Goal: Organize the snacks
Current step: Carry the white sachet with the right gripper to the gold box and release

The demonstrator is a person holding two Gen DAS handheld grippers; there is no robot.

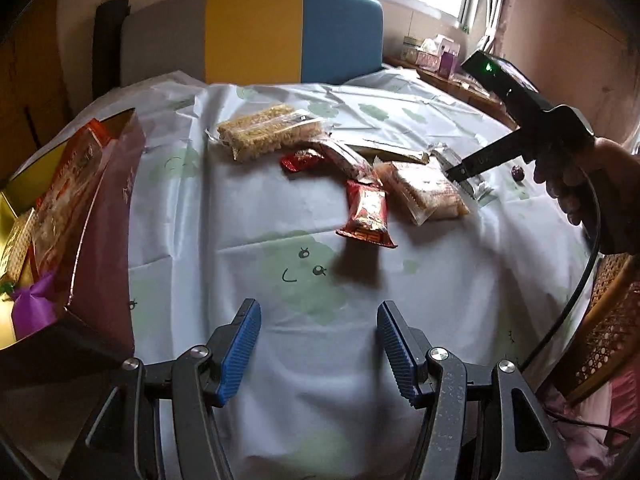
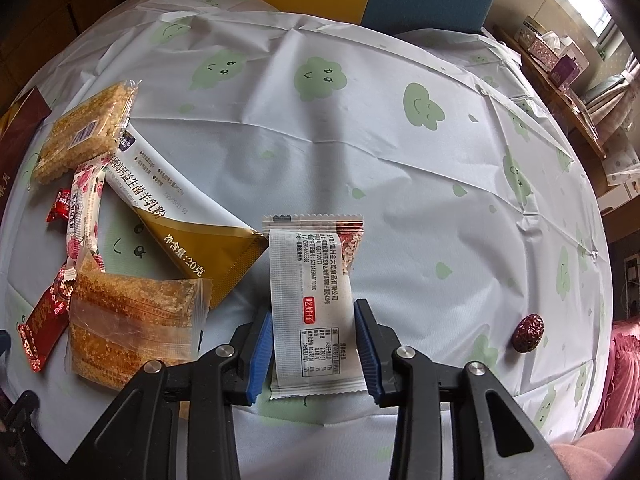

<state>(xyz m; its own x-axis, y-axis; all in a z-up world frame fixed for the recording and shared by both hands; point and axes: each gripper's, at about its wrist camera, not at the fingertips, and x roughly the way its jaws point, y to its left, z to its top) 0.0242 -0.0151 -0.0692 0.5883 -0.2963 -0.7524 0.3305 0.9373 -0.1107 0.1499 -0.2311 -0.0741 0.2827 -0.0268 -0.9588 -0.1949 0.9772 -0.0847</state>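
The gift box (image 1: 100, 216) is cut off by the left edge.

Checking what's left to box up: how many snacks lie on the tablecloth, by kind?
Clear-wrapped golden crispy blocks: 2
Red foil wrappers: 2
Pink floral stick: 1
White-and-gold sachet: 1
White printed packet: 1
Dark red date: 1
Total: 8

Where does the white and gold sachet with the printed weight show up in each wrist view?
Left wrist view: the white and gold sachet lies far up the table, right of centre, mostly hidden behind other packets.
Right wrist view: it lies left of centre, gold end towards the right gripper.
Shared landmark: the rice-crisp block beside it.
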